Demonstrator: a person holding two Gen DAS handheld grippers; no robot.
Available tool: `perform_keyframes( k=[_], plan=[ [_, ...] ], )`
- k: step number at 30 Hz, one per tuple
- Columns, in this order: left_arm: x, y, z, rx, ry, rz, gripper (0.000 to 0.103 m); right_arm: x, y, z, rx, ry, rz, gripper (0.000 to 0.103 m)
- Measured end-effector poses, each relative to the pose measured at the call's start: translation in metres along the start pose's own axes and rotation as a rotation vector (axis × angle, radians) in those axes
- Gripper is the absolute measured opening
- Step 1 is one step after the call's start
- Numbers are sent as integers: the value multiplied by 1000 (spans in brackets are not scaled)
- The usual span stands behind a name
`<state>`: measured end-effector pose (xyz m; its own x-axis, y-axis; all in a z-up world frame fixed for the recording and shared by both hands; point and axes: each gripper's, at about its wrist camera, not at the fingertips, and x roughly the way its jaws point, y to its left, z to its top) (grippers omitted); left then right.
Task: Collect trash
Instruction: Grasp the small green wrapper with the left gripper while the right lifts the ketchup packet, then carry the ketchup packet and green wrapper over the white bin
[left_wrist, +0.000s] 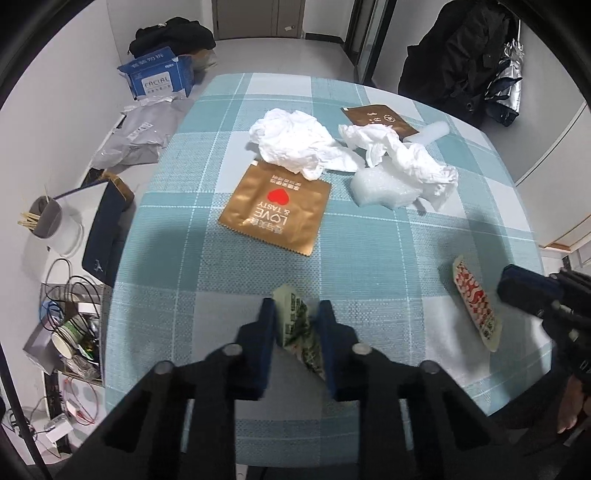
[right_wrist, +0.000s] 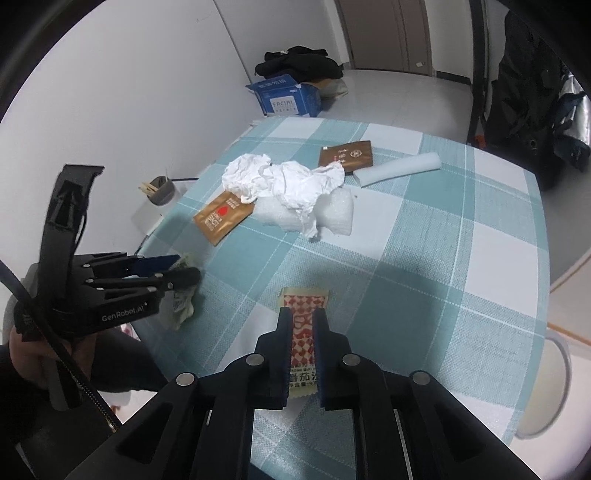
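Nearest, the left gripper (left_wrist: 297, 314) is clamped on a crumpled green wrapper (left_wrist: 299, 325) at the near edge of the table (left_wrist: 369, 258). It looks light, thin and crinkly, so a pinch across the middle should hold. The right gripper (right_wrist: 303, 325) is closed narrowly on a red-and-white sachet (right_wrist: 304, 325), flat and limp; it is probably slick, so best held across its width, well in from the end. Farther off lie a gold packet (left_wrist: 275, 214), bubble wrap (left_wrist: 384, 188) and two crumpled tissues (left_wrist: 299, 142), which are soft, almost weightless and easy to pinch at any fold. Beyond them are a brown packet (left_wrist: 380, 118) and a white roll (right_wrist: 399, 168), which may roll away.
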<state>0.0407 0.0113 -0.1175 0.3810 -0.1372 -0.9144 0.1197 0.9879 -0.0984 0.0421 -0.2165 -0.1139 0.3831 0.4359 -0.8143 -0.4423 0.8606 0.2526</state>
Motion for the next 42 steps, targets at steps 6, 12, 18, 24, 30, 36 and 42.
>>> perform_keyframes(
  k=[6, 12, 18, 24, 30, 36, 42],
  plan=[
    [1, -1, 1, -8, 7, -14, 12, 13, 6, 0, -16, 23, -17, 43],
    [-4, 5, 1, -15, -14, 0, 11, 35, 21, -2, -91, 72, -84, 43],
    [-15, 12, 2, -36, -59, 12, 11, 45, 37, -2, -198, 54, -191, 25],
    [-25, 9, 2, -18, -102, 10, 11, 43, 27, 0, -132, 48, -146, 21],
    [-34, 8, 1, 1, -132, -2, 11, 35, 14, 0, -34, 40, -79, 21],
    [-44, 12, 1, -14, -172, -20, 11, 20, 6, -3, 38, 21, -21, 21],
    [-50, 11, -1, -24, -193, -15, 11, 5, 5, -1, 69, -20, 31, 21]
  ],
)
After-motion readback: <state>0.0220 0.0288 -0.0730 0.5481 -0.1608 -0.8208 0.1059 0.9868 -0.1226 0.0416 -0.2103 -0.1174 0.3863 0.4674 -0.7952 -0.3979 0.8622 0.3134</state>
